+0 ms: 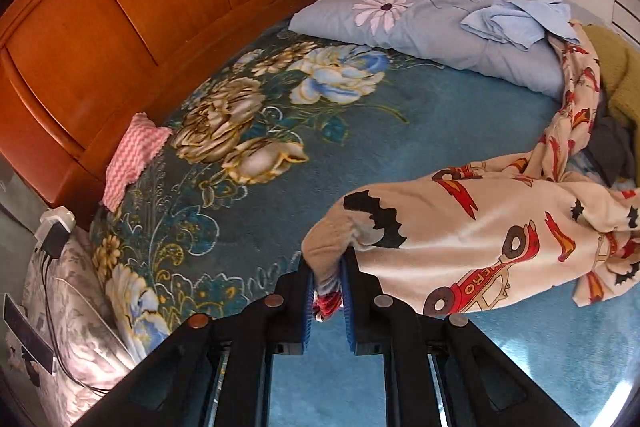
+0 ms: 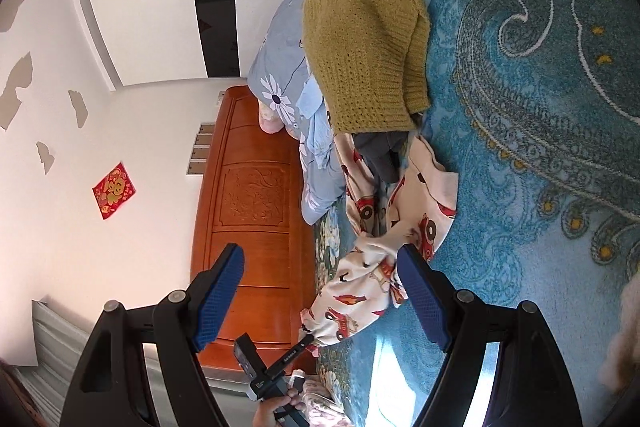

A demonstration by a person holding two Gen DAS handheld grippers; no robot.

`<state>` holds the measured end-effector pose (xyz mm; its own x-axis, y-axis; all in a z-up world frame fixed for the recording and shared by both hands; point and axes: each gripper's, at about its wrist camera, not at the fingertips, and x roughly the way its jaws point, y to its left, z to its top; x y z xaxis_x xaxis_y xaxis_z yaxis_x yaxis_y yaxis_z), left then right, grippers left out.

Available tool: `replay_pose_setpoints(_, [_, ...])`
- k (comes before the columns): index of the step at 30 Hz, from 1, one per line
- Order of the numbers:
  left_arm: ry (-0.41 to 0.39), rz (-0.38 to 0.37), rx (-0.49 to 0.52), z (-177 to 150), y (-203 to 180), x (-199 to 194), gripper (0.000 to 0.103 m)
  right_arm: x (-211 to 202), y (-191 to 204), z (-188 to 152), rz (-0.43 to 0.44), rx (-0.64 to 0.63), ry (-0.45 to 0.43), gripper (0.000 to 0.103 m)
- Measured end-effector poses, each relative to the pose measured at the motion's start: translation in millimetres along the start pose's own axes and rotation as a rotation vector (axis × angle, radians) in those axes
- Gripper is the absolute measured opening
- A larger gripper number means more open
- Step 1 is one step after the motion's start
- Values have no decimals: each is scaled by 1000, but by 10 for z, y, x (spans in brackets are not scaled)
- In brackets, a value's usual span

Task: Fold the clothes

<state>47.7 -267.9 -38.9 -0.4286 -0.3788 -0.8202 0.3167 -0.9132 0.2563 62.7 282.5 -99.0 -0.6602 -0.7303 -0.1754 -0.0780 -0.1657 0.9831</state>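
Cream car-print garment point(image 1: 480, 239) pinched in left tool point(image 1: 328, 291)

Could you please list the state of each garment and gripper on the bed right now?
Left gripper: shut on the car-print garment's edge.
Right gripper: open, empty.
Car-print garment: unfolded, one end pinched, trailing across the blanket.
Mustard knit sweater: crumpled, unfolded.
Light blue garment: bunched on the pillow.
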Motion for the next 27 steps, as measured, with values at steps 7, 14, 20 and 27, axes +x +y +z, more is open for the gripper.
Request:
replay_pose_setpoints(7, [56, 28, -47, 72, 452, 409, 14, 263, 108, -122, -204, -150, 82, 80])
replay_pose_setpoints(14, [79, -29, -60, -55, 487, 592, 14, 988, 216, -463, -518, -465, 281, 80])
replay_pose_setpoints(20, [105, -80, -96, -135, 525, 688, 14, 1638, 263, -716, -600, -584, 335, 79])
replay_pose_setpoints(27, [110, -122, -134, -154, 573, 680, 14, 2322, 275, -873, -672, -580, 374, 69])
